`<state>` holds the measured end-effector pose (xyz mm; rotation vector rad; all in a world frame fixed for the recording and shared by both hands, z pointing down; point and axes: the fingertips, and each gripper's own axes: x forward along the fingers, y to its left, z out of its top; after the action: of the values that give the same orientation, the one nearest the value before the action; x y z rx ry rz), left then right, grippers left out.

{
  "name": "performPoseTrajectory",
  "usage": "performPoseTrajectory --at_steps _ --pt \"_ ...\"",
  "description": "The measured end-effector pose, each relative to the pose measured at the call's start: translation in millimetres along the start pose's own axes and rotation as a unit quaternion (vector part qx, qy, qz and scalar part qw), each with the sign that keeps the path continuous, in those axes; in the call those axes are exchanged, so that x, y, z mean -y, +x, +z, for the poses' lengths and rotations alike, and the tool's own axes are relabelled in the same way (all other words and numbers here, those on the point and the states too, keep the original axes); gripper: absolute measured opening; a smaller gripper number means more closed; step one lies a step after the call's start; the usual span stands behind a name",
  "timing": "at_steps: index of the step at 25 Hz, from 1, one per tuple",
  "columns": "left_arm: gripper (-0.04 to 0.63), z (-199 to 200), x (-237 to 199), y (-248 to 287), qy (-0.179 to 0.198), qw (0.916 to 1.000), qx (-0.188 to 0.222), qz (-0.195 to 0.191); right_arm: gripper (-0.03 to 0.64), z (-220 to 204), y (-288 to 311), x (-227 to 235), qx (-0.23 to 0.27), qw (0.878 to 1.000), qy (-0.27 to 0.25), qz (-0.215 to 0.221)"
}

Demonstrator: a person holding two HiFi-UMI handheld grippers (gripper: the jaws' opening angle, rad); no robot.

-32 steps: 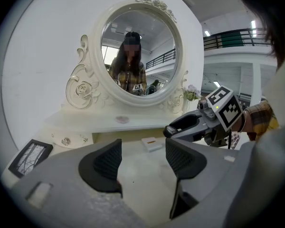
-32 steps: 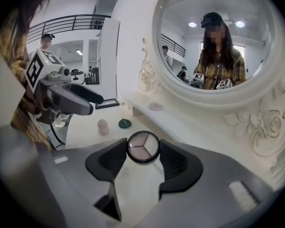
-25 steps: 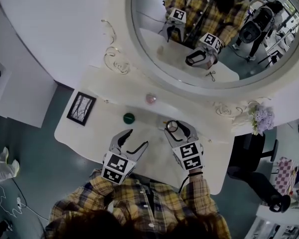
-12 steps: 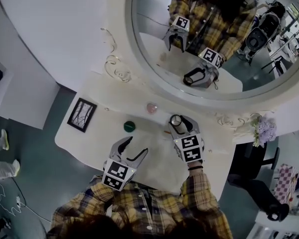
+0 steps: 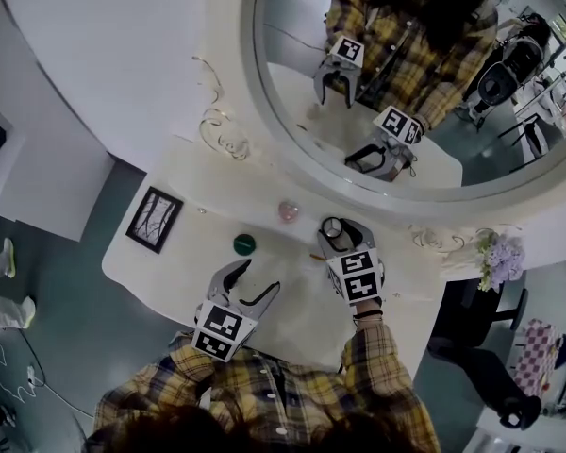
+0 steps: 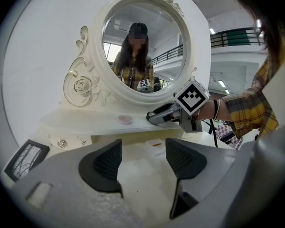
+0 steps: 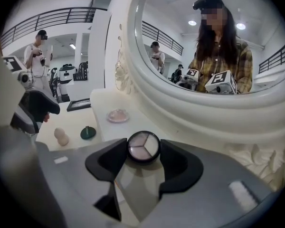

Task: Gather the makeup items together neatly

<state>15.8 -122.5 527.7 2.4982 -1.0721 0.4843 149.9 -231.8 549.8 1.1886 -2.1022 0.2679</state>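
Right gripper view: I am pinching compact (image 7: 143,145) at right gripper (image 7: 143,155) tips, shallowly, risking it slipping.
Left gripper (image 6: 142,161): hanging with jaws apart, empty.

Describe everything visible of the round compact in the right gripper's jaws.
The round compact is a small disc with a glossy black rim, its face split into three pale wedges, pinkish to cream. It lies face up, roughly level, pinched at its sides by the right gripper, over the white vanity shelf. Whether it rests on that shelf cannot be told.
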Motion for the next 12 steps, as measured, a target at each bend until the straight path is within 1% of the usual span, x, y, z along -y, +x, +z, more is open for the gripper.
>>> performPoseTrajectory --at_steps 6,12 --pt "0.281 1.5 -0.9 -0.1 -0.001 1.0000 -0.002 0.000 0.218 0.1 -0.2 -0.7 0.003 1.000 0.011 0.008" --pt "0.281 -0.4 -1.9 -1.2 0.001 1.0000 0.000 0.003 0.218 -1.8 2.3 -0.4 0.000 1.000 0.015 0.004"
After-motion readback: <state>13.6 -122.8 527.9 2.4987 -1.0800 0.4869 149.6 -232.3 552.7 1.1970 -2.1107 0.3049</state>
